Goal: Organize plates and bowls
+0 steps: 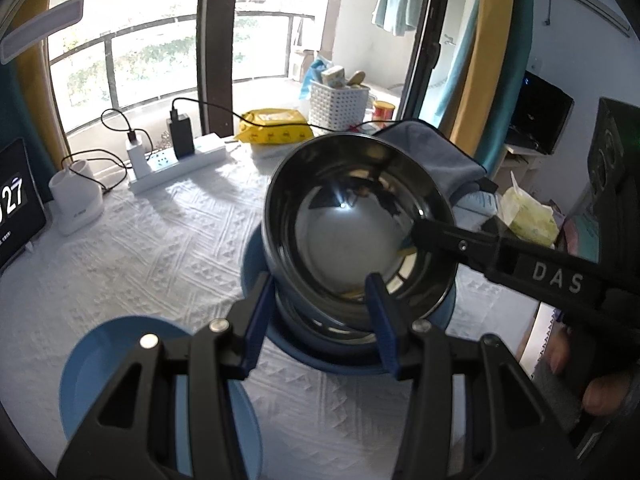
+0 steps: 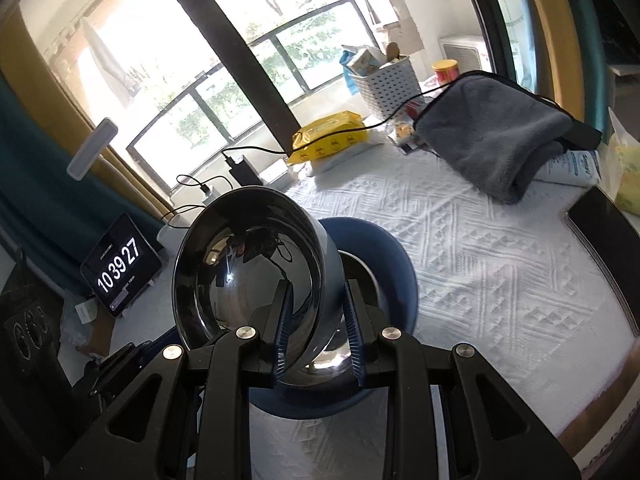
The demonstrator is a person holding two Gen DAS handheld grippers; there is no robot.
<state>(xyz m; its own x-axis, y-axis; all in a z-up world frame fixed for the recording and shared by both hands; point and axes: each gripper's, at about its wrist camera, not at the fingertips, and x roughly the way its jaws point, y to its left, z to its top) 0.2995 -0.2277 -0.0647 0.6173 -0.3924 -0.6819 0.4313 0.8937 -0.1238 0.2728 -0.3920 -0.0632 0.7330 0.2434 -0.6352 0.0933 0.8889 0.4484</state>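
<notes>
Steel bowl (image 1: 356, 236), tilted, held above a dark blue plate (image 1: 256, 264) on which a second steel bowl (image 1: 316, 320) rests. The right gripper (image 2: 318, 330) clasps the upper bowl's wall, one finger inside, one outside. The left gripper (image 1: 316, 320) spans the same bowl's near rim, its blue pads (image 1: 380, 320) apparently touching, though contact is unclear. A lighter blue plate (image 1: 104, 364) lies near the left gripper on the white cloth (image 1: 160, 248).
</notes>
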